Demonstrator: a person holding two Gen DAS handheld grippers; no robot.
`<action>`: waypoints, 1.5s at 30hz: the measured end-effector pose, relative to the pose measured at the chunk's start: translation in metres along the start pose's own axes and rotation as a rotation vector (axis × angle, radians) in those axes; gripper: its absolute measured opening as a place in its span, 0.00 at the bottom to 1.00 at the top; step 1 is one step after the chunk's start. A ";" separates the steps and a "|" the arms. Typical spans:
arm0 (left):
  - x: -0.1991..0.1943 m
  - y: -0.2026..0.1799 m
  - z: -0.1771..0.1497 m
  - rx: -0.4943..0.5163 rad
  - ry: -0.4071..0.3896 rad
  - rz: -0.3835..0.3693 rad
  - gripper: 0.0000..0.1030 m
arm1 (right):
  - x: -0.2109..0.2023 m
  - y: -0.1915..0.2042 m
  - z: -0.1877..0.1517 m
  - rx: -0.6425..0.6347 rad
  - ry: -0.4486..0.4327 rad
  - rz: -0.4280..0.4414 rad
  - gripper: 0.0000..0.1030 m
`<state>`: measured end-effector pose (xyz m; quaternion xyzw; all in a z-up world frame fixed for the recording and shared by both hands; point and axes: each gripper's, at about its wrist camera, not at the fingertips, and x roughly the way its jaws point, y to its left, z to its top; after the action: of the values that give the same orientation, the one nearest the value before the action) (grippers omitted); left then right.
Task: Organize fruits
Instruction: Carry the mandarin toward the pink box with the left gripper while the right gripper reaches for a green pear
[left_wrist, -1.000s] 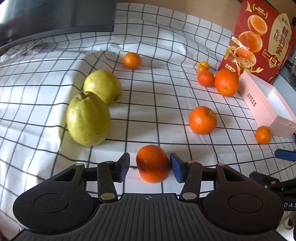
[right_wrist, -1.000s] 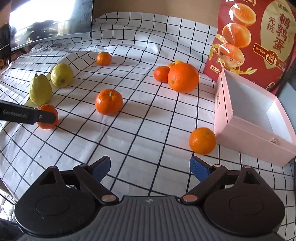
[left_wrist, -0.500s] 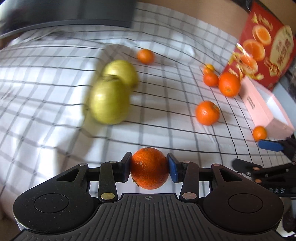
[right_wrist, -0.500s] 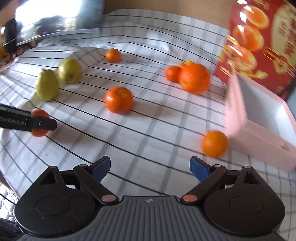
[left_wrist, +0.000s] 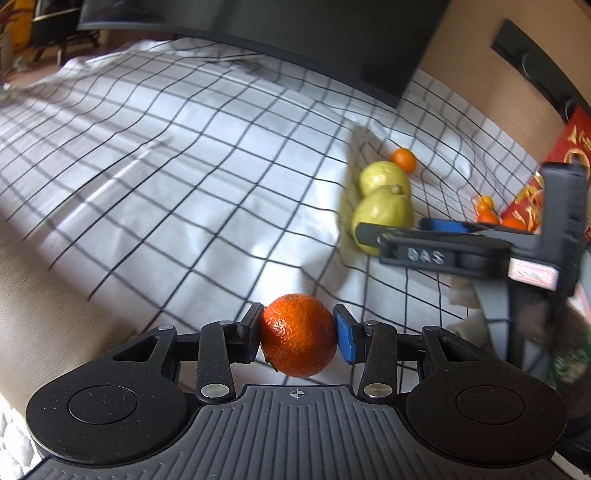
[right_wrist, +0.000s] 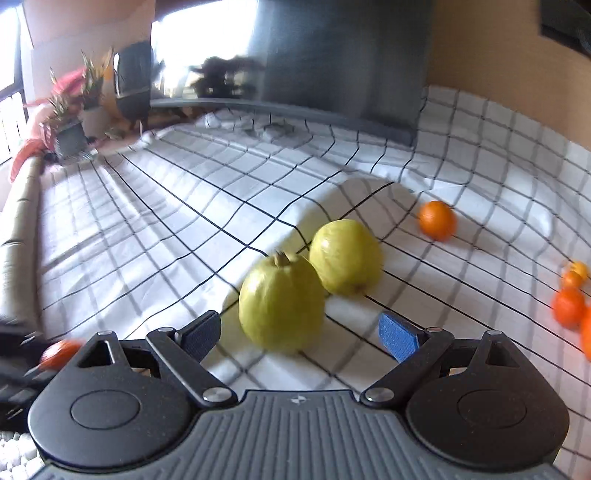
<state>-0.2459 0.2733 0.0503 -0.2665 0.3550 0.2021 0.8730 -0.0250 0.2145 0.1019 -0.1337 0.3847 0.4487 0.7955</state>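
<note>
My left gripper (left_wrist: 297, 332) is shut on a small orange mandarin (left_wrist: 298, 334), both blue pads pressed to its sides, above the checked cloth (left_wrist: 184, 166). Two yellow-green guavas lie touching each other: the near guava (right_wrist: 280, 306) and the far guava (right_wrist: 345, 256). My right gripper (right_wrist: 301, 332) has its jaws wide and closing slightly around the near guava, with neither pad touching it. The left wrist view shows the right gripper (left_wrist: 424, 227) side-on in front of the guavas (left_wrist: 384, 214). At the right wrist view's left edge, the held mandarin (right_wrist: 59, 350) appears blurred.
A lone orange (right_wrist: 437, 220) lies beyond the guavas, and several more oranges (right_wrist: 569, 306) sit at the right edge. A dark monitor (left_wrist: 295, 29) stands at the back of the cloth, a red package (left_wrist: 532, 199) at the right. Potted plants (right_wrist: 70, 122) stand far left.
My left gripper closed on the mandarin and carried it left over the cloth. My right gripper swung left from beside the pink box to the guavas, the near one now between its jaws.
</note>
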 end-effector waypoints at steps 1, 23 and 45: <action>-0.001 0.003 0.000 -0.005 0.001 -0.005 0.44 | 0.008 0.000 0.003 0.015 0.021 0.009 0.83; 0.080 -0.154 -0.010 0.437 0.242 -0.410 0.44 | -0.142 -0.116 -0.105 0.372 0.059 -0.270 0.56; 0.124 -0.362 -0.001 0.537 0.186 -0.615 0.44 | -0.224 -0.268 -0.226 0.527 -0.263 -0.633 0.23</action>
<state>0.0329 0.0121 0.0762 -0.1400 0.3763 -0.1924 0.8954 0.0151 -0.1989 0.0790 0.0210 0.3216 0.0823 0.9431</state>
